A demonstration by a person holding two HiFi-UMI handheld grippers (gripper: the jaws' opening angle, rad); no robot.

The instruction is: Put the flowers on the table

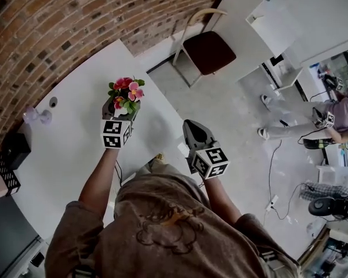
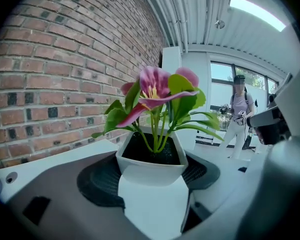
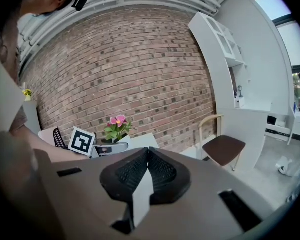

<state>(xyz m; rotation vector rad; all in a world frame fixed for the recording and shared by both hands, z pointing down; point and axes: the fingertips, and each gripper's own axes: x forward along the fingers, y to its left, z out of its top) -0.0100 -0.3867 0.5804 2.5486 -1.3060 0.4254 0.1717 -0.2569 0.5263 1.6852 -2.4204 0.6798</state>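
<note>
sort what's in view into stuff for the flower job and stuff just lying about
For the job:
flowers
left gripper, shut on them
table

Lying about:
chair
black basket
right gripper, shut, empty

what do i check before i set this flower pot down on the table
1. Grip: left gripper has its jaws closed on the flower pot. Ok.
2. Pot level: it sits upright between the jaws, with the flowers standing up. Ok.
3. Landing spot: the table is bare white around the pot, and the small items lie off toward the brick wall. Ok.
4. Gap between pot base and tabletop: cannot tell.
5. Right gripper: shut on nothing and held apart from the pot. Ok.
</note>
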